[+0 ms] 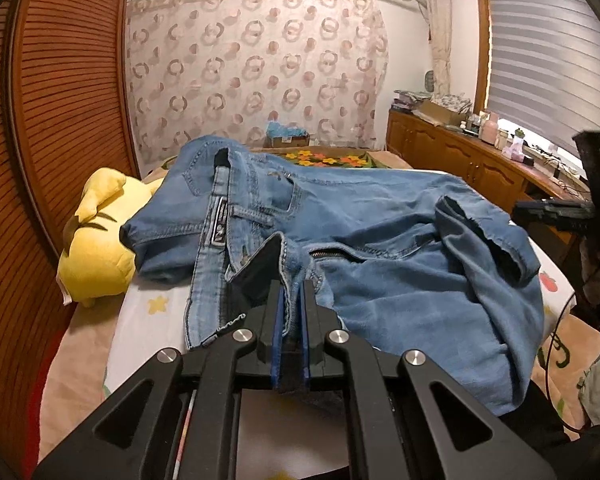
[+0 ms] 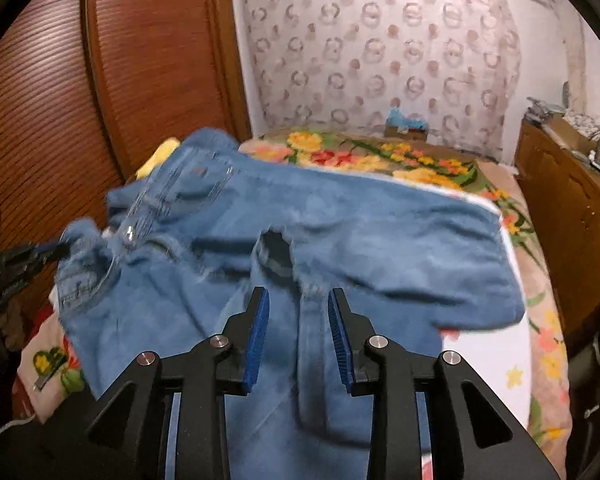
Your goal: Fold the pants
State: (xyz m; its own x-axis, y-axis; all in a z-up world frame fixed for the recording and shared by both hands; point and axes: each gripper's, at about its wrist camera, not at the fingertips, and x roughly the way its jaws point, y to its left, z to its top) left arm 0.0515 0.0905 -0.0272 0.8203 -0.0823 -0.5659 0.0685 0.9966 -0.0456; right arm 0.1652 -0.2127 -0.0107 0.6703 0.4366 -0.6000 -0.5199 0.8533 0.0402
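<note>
A pair of light blue jeans (image 1: pixel 380 216) lies crumpled on the bed, waistband to the left, legs bunched to the right. My left gripper (image 1: pixel 292 292) is shut on the jeans' waistband edge near the zipper. In the right wrist view the jeans (image 2: pixel 380 240) spread across the bed, and my right gripper (image 2: pixel 298 300) is open, its blue pads on either side of a raised fold of a pant leg. The left gripper also shows at the left edge of that view (image 2: pixel 52 250), holding the waistband. The right gripper shows at the right edge of the left wrist view (image 1: pixel 556 212).
A yellow plush toy (image 1: pixel 96 248) lies left of the jeans against a slatted wooden wardrobe (image 1: pixel 60 120). The bed (image 2: pixel 540 360) has a floral blanket and a white sheet. A wooden cabinet (image 1: pixel 460 152) with clutter runs along the right. A patterned curtain (image 1: pixel 256 76) hangs behind.
</note>
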